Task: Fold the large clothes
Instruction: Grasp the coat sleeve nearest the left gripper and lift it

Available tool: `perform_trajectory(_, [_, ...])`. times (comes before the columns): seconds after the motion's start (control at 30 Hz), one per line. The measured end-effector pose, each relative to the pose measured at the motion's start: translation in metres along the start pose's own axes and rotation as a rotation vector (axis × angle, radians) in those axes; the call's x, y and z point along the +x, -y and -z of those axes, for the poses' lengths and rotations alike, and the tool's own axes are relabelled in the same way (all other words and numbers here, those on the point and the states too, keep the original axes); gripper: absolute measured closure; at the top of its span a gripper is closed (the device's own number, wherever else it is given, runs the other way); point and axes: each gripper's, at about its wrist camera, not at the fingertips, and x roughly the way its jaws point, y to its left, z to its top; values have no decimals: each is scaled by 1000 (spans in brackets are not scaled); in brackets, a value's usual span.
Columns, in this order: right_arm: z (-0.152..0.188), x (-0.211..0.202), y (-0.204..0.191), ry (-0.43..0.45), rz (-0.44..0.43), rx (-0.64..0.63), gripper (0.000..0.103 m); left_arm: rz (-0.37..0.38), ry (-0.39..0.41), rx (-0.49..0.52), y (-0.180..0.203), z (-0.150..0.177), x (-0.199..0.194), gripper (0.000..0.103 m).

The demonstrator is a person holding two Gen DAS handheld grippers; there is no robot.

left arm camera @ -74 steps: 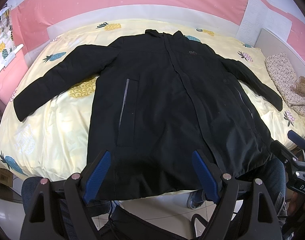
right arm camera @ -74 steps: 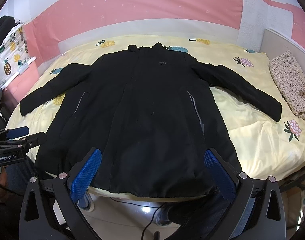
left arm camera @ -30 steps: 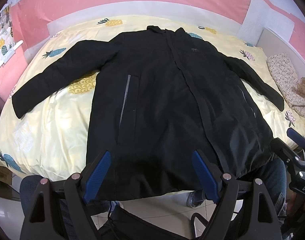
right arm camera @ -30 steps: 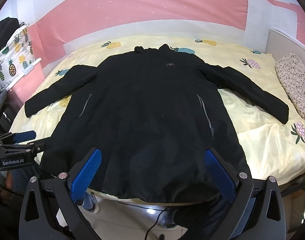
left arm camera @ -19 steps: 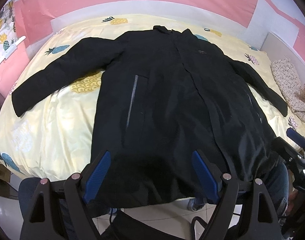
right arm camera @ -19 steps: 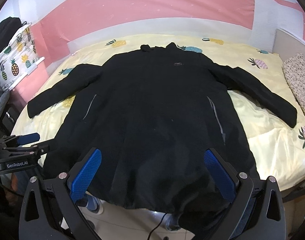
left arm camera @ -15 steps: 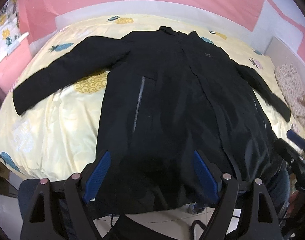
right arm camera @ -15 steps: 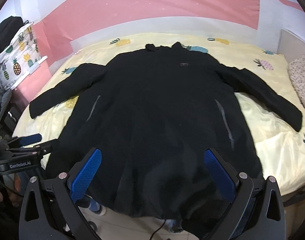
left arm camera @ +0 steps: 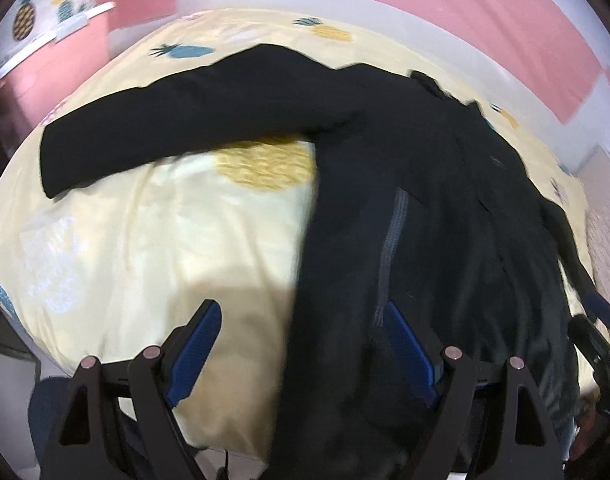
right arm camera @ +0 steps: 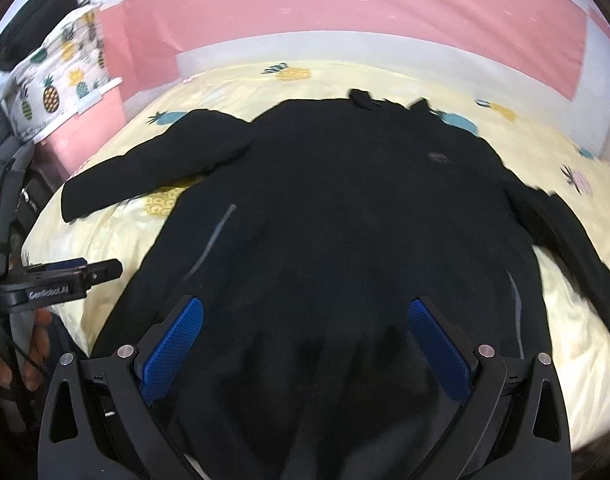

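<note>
A long black coat lies front up on the yellow pineapple-print bed, both sleeves spread out to the sides. My left gripper is open above the coat's lower left edge, one blue pad over the sheet and the other over the black cloth. It also shows at the left of the right wrist view as the left gripper, held by a hand. My right gripper is open over the middle of the coat's lower part, nothing pinched between its blue pads.
A pink and white wall runs behind the bed. A pineapple-print cloth with a dark item on top stands at the far left. A speckled fabric lies at the bed's right edge.
Both grippers have moved in closer over the coat and shifted left. The left wrist view now takes in the left sleeve and bare sheet, with the coat's hem close under the fingers. Both stay open.
</note>
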Motion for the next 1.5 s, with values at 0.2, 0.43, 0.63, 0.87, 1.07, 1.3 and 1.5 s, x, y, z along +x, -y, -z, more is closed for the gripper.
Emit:
perform_trajectory(0.2, [-27, 34, -34, 8, -25, -87, 0, -1, 26, -64, -43, -30, 17, 23])
perform_trajectory(0.43, [-52, 64, -59, 9, -53, -128, 0, -23, 79, -238, -113, -61, 34, 26])
perform_trajectory(0.63, [-66, 82, -63, 8, -56, -135, 0, -13, 113, -444, -176, -74, 58, 26])
perform_trajectory(0.87, [-67, 97, -53, -17, -41, -116, 0, -33, 193, -576, -216, -85, 80, 26])
perform_trajectory(1.07, [-62, 102, -38, -32, -29, -82, 0, -115, 202, -546, -220, -103, 86, 68])
perform_trajectory(1.3, [-55, 92, -14, -21, -2, -29, 0, -124, 294, -402, -184, -126, 31, 78])
perform_trajectory(1.5, [-47, 77, 15, -4, 25, 38, 0, -24, 443, -212, -112, -172, -41, 78])
